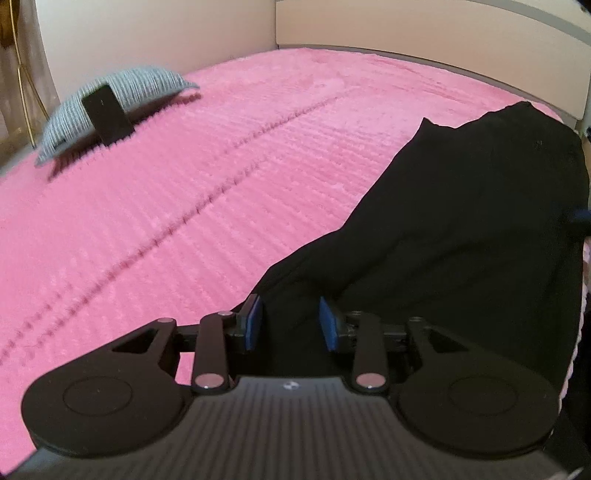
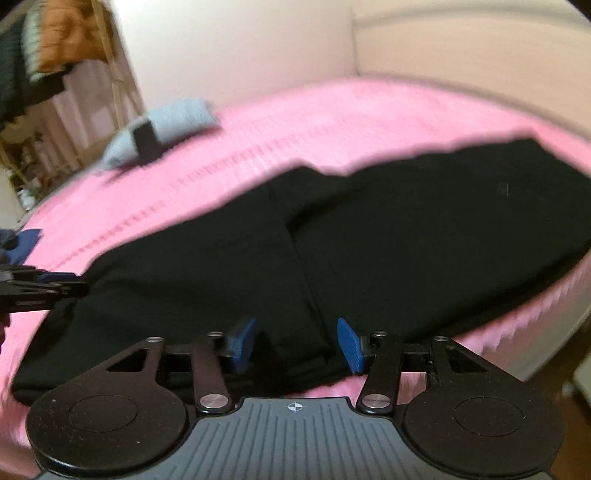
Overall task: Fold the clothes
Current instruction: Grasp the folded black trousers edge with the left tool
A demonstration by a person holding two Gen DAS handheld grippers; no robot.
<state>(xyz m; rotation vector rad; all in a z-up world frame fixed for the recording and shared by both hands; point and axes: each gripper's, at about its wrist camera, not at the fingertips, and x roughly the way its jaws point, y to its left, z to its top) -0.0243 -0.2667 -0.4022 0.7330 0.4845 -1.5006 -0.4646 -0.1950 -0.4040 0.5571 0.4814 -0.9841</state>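
A black garment (image 1: pixel 461 225) lies spread on the pink bed cover (image 1: pixel 184 206). In the left wrist view my left gripper (image 1: pixel 291 321) is open, its blue pads on either side of the garment's near corner. In the right wrist view the garment (image 2: pixel 369 240) stretches across the bed (image 2: pixel 332 118), with a seam running down its middle. My right gripper (image 2: pixel 297 343) is open over the garment's near edge, with cloth between the pads but not pinched. The left gripper (image 2: pixel 44 286) shows at the far left edge, by the garment's left end.
A folded grey-blue knit with a black band (image 1: pixel 110 110) lies at the far left of the bed; it also shows in the right wrist view (image 2: pixel 159 129). A pale headboard and wall (image 1: pixel 406 26) stand behind. A clothes rack (image 2: pixel 55 55) is at the left.
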